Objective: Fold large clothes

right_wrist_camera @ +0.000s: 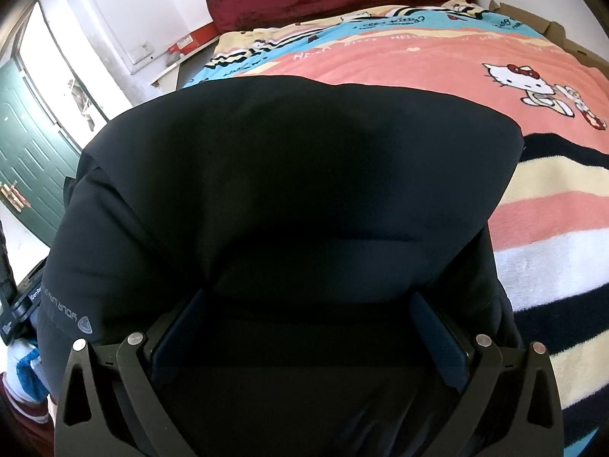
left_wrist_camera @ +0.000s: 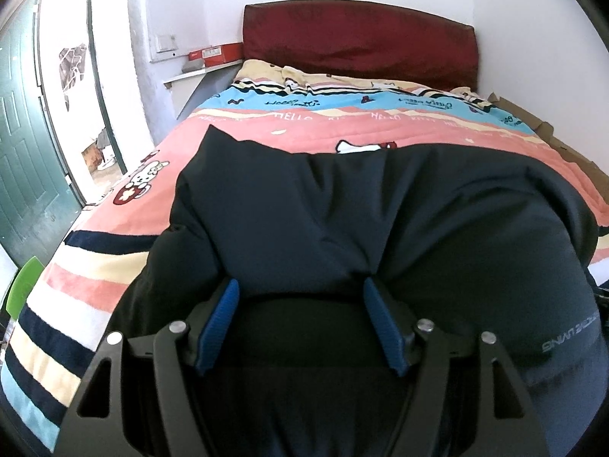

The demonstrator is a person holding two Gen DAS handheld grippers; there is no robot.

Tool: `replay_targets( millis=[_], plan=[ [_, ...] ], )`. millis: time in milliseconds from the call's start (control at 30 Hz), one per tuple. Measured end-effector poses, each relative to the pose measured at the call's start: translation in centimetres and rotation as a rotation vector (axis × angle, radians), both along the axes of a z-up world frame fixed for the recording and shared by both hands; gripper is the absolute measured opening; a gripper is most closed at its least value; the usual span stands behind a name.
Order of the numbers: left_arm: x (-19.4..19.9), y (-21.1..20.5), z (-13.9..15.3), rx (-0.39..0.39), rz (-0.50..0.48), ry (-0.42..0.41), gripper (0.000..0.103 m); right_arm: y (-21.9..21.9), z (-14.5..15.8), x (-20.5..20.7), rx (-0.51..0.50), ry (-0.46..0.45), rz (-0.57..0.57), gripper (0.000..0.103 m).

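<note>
A large, puffy dark navy jacket point(left_wrist_camera: 342, 213) lies bunched on the bed and fills the near half of both views point(right_wrist_camera: 289, 175). My left gripper point(left_wrist_camera: 300, 289) stands open, its blue pads point(left_wrist_camera: 222, 323) wide apart around a thick fold of the jacket, whose fabric bulges over the fingertips. My right gripper point(right_wrist_camera: 310, 297) is also open, its dark blue pads point(right_wrist_camera: 437, 339) wide apart with jacket fabric between and over them. Grey lettering shows on a sleeve in the left wrist view point(left_wrist_camera: 567, 339) and in the right wrist view point(right_wrist_camera: 64, 314).
The bed carries a pink, blue and striped cartoon-cat blanket point(left_wrist_camera: 304, 129) with a dark red headboard point(left_wrist_camera: 357, 38) at the far wall. A green door point(left_wrist_camera: 23, 160) and a bright doorway stand to the left. Cardboard point(right_wrist_camera: 533, 15) lines the bed's right edge.
</note>
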State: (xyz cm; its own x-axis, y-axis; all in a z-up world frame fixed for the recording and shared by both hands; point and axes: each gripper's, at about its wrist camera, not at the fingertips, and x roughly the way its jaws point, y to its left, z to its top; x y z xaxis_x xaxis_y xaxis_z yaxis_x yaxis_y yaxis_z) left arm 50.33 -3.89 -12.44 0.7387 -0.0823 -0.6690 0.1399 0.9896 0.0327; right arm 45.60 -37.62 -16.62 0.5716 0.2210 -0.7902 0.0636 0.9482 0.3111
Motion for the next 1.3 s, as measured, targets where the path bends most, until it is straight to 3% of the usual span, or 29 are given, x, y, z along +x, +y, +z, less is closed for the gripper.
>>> replay_targets(
  millis=[400, 533, 600, 700, 800, 967, 1100, 1300],
  plan=[
    [0.0, 0.1, -0.5, -0.010, 0.003, -0.012, 0.067, -0.1, -0.5, 0.1, 0.013, -0.013, 0.000, 0.103],
    [0.6, 0.4, -0.2, -0.023, -0.006, 0.044, 0.067, 0.0, -0.5, 0.3, 0.013, -0.002, 0.000, 0.103],
    [1.7, 0.8, 0.7, -0.031, -0.031, 0.134, 0.067, -0.1, -0.2, 1.1, 0.009, 0.058, 0.001, 0.103],
    [1.8, 1.9, 3.1, -0.022, -0.051, 0.165, 0.067, 0.1, 1.4, 1.7, -0.064, 0.120, -0.024, 0.102],
    [0.6, 4.6, 6.6, -0.006, -0.051, 0.139, 0.067, -0.1, 4.0, 0.6, -0.132, 0.088, -0.046, 0.102],
    [-0.7, 9.6, 9.3, -0.017, -0.003, 0.175, 0.068, -2.8, 7.1, -2.1, -0.058, 0.069, -0.108, 0.102],
    [-1.6, 11.4, 8.8, -0.024, -0.014, 0.219, 0.070, -4.7, 8.8, -4.2, -0.025, 0.066, -0.138, 0.102],
    [-1.6, 11.4, 3.6, -0.055, -0.029, 0.319, 0.071, -6.6, 7.6, -5.6, 0.052, 0.117, -0.158, 0.102]
  ],
)
